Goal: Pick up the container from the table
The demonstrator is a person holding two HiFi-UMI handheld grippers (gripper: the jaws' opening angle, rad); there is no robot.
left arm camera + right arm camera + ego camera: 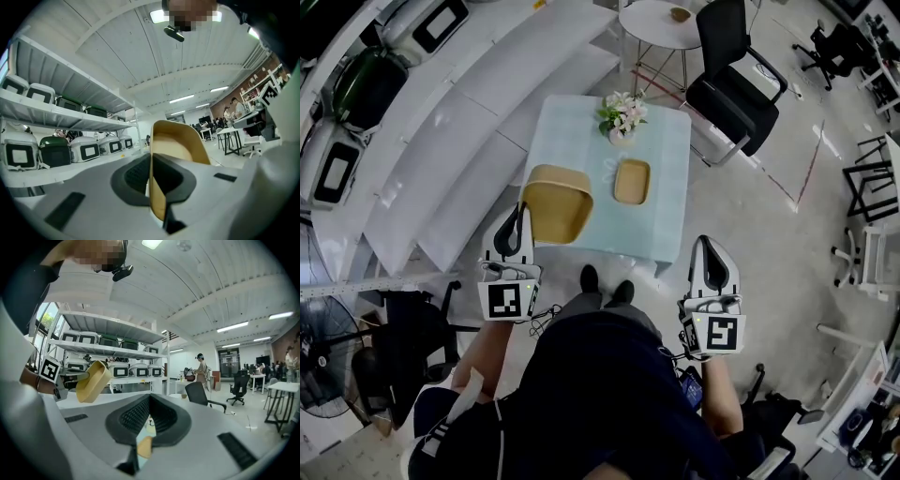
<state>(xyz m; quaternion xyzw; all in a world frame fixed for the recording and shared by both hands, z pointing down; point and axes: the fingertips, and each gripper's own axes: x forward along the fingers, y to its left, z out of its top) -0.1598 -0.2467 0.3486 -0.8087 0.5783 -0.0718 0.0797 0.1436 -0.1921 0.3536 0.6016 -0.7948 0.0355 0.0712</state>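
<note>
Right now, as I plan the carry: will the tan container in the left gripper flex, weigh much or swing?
Probably light: the left gripper holds the container clear of the table by one wall alone. That wall looks thin between the jaws, so it may flex. Gripped at its edge and tilted, it could pivot if swung.

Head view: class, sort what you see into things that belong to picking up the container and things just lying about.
Belongs to the job:
- large tan container, clamped by its rim in the left tool
- table

Just lying about:
- smaller tan dish on the table
- flower vase
- black office chair
- white shelves
</note>
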